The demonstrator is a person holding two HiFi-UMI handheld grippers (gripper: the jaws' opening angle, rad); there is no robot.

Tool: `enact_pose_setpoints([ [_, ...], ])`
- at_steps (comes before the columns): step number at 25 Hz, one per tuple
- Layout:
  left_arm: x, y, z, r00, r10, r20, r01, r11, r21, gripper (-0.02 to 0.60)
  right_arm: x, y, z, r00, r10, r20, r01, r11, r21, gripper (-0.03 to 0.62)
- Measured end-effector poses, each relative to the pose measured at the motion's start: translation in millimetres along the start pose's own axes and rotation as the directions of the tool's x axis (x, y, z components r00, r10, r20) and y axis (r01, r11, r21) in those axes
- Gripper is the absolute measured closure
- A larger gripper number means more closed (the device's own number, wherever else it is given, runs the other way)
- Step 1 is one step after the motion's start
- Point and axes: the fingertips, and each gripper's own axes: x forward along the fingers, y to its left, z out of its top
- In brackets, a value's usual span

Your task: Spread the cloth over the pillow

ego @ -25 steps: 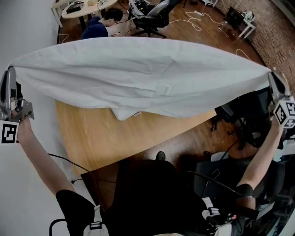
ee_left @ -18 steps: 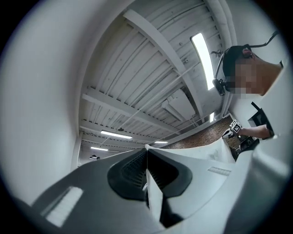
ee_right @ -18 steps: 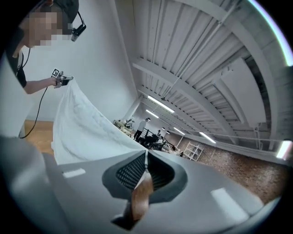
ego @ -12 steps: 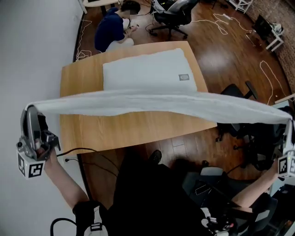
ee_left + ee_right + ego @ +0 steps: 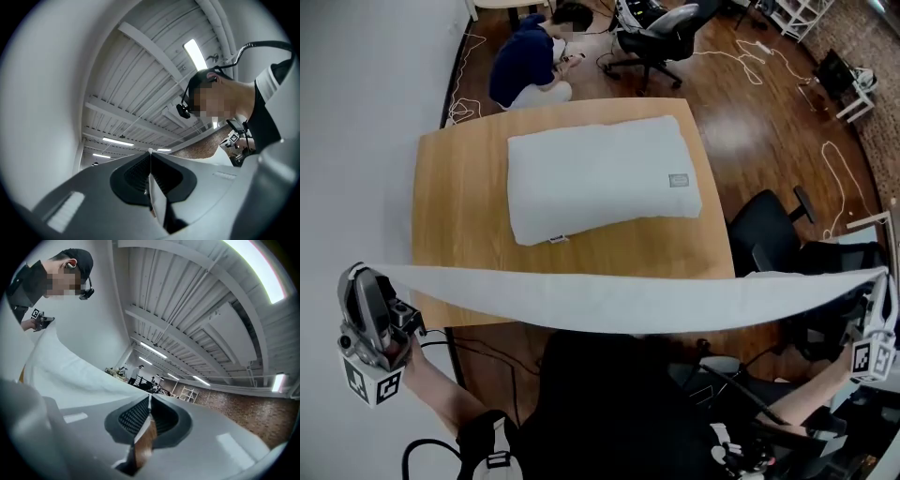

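white cloth [image 5: 628, 302] taut in midair, well short of white pillow [image 5: 600, 175] flat on table

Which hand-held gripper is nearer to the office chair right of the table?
Right. The right hand-held gripper is just right of the office chair; the left hand-held gripper is across the table.

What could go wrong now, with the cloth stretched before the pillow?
Each of the left tongs and right tongs pinches only a thin edge of the cloth, so a sharp throw might pull it free. The cloth hangs by the near edge of the table, short of the pillow; it may land short.
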Motion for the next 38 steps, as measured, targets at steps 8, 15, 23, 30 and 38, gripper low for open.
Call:
enact_pose_setpoints([
  [8,-34,62,-68,0.998,0.051,0.044,-0.042,0.984,-0.175,0.574,35,63,-10,0.999,0.010,-0.041,-0.009,1.000,0.019,0.576],
  [15,4,125,-126,0.992,0.081,-0.101,-0.099,0.977,-0.188,0.574,138,97,-16,0.990,0.131,-0.054,-0.129,0.991,0.037,0.576],
  [23,85,211,-282,0.936,0.170,-0.309,-0.253,0.934,-0.254,0.574,329,143,-72,0.948,0.310,-0.076,-0.306,0.950,0.062,0.576],
  [30,142,281,-448,0.837,0.198,-0.511,-0.361,0.900,-0.243,0.574,529,213,-167,0.879,0.447,-0.164,-0.431,0.894,0.125,0.576],
  [38,131,319,-623,0.629,0.212,-0.748,-0.500,0.847,-0.181,0.574,672,333,-313,0.770,0.532,-0.353,-0.477,0.847,0.237,0.576],
])
